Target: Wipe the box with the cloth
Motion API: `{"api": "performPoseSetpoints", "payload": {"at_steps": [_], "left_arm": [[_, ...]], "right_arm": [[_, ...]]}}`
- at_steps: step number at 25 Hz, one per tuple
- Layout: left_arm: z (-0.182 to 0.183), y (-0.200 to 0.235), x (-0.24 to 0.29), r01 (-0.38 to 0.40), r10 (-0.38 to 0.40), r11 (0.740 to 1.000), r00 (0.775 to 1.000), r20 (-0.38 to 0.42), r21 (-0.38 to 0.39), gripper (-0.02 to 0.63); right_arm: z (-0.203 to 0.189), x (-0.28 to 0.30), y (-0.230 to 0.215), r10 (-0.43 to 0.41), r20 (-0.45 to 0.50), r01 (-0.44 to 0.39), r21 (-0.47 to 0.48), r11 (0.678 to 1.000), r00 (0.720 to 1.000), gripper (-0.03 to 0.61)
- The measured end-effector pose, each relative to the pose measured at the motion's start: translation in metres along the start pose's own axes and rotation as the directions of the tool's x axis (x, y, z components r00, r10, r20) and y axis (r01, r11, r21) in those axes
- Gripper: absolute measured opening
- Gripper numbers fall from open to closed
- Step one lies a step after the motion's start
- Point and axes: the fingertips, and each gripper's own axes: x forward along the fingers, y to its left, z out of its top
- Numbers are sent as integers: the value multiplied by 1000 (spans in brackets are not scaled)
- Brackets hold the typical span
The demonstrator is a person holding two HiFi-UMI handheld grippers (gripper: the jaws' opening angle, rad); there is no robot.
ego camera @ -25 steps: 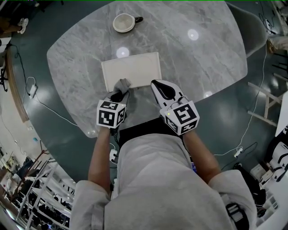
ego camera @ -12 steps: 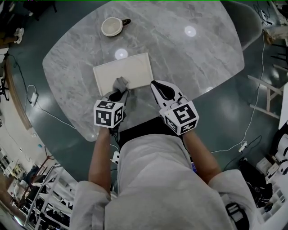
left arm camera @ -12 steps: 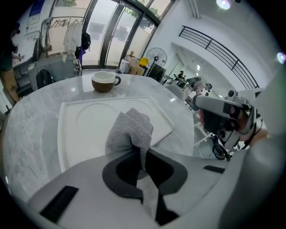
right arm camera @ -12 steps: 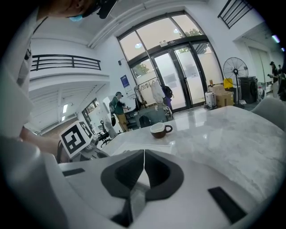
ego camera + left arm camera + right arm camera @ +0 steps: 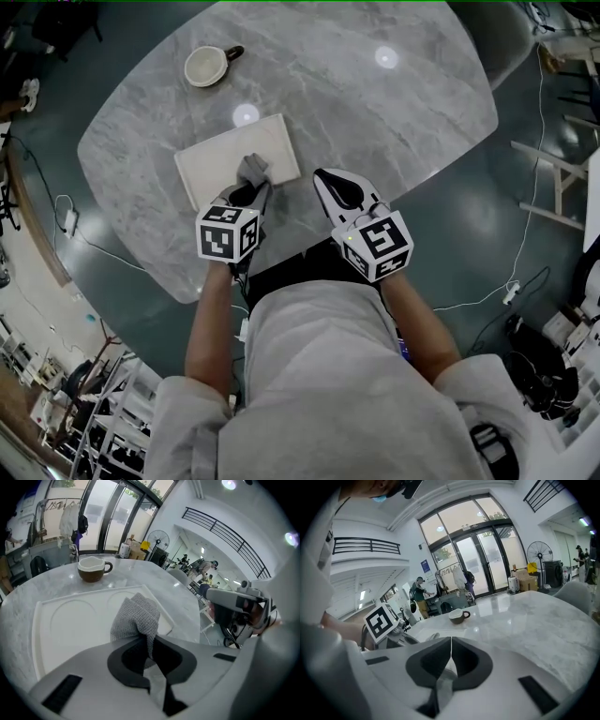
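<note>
A flat white box (image 5: 225, 157) (image 5: 75, 620) lies on the grey marble table (image 5: 375, 112). My left gripper (image 5: 249, 186) (image 5: 149, 641) is shut on a grey knitted cloth (image 5: 252, 170) (image 5: 136, 618), which rests bunched on the near right part of the box top. My right gripper (image 5: 330, 187) (image 5: 450, 641) is shut with nothing in it and hovers over the table's near edge, to the right of the box (image 5: 436, 632).
A cup (image 5: 206, 66) (image 5: 93, 568) (image 5: 459, 616) stands on the table beyond the box. The table's near edge lies just below both grippers. Cables run over the dark floor (image 5: 525, 216), and shelving stands at the lower left (image 5: 84, 412).
The box and cup have slid left and down in the head view as the camera turned. My left gripper with the cloth now sits further in on the box top. The right gripper has held still.
</note>
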Motion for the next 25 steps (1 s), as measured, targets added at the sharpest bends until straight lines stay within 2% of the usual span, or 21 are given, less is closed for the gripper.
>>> {"api": "performPoseSetpoints", "payload": {"at_steps": [8, 18, 22, 25], "left_arm": [[12, -26, 19, 27, -25, 998, 999, -24, 63, 35], [20, -47, 34, 60, -57, 994, 998, -31, 93, 35], [22, -49, 36, 61, -59, 993, 998, -25, 101, 35], [22, -51, 34, 40, -39, 990, 999, -12, 136, 35]], "right_arm": [[-3, -21, -22, -48, 5, 48, 19, 999, 999, 26], [-9, -36, -31, -76, 11, 75, 33, 997, 997, 26], [-13, -39, -34, -83, 7, 82, 37, 996, 997, 26], [-11, -39, -32, -76, 13, 75, 33, 997, 997, 26]]}}
